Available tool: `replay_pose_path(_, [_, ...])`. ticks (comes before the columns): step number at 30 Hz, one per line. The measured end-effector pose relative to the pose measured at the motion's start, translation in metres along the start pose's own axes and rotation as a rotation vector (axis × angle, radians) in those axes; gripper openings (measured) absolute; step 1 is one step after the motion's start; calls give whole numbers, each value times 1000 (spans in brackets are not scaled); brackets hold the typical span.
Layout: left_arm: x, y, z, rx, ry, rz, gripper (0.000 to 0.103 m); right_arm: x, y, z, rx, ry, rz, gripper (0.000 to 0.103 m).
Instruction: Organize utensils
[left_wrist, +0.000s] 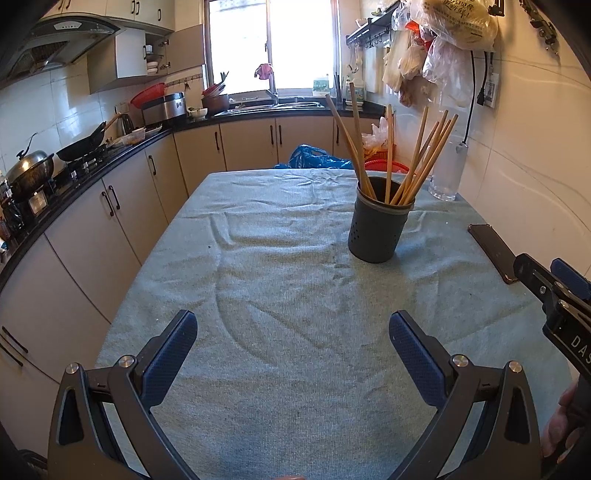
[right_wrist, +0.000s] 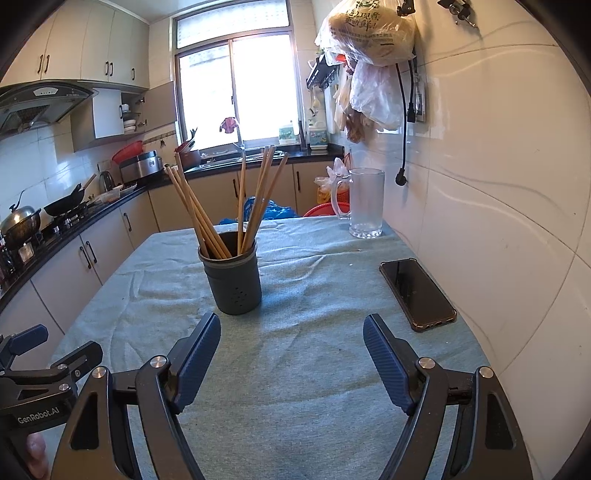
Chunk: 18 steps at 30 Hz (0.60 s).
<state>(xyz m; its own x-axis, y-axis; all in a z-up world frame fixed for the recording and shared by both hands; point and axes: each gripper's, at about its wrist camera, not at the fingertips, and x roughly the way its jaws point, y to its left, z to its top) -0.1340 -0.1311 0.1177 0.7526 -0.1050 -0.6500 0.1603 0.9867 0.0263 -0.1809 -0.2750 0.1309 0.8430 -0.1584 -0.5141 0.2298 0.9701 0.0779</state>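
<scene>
A dark grey utensil holder (left_wrist: 376, 230) (right_wrist: 234, 275) stands upright on the table's light blue cloth (left_wrist: 295, 280) (right_wrist: 314, 295), with several wooden chopsticks (left_wrist: 402, 155) (right_wrist: 221, 206) leaning out of it. My left gripper (left_wrist: 293, 334) hovers open over bare cloth, well short of the holder and to its left. My right gripper (right_wrist: 291, 339) is open too, with nothing between its fingers; the holder stands just ahead of its left finger. The right gripper's body (left_wrist: 554, 295) shows at the right edge of the left wrist view.
A black phone (right_wrist: 417, 293) (left_wrist: 493, 251) lies on the cloth near the tiled wall on the right. A clear glass mug (right_wrist: 364, 201) (left_wrist: 448, 170) stands at the table's far right corner. Kitchen cabinets and a stove counter (left_wrist: 74, 173) run along the left.
</scene>
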Motion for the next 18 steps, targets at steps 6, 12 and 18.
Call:
replay_pose_path(6, [3, 1, -1, -2, 11, -3, 103, 3, 2, -2, -2, 15, 4, 85])
replay_pose_path(12, [9, 7, -1, -24, 27, 3, 103, 16, 4, -9, -16, 79, 17, 86])
replay_pose_path(18, [17, 10, -4, -38, 57, -7, 103, 27, 4, -14, -11, 120, 36, 86])
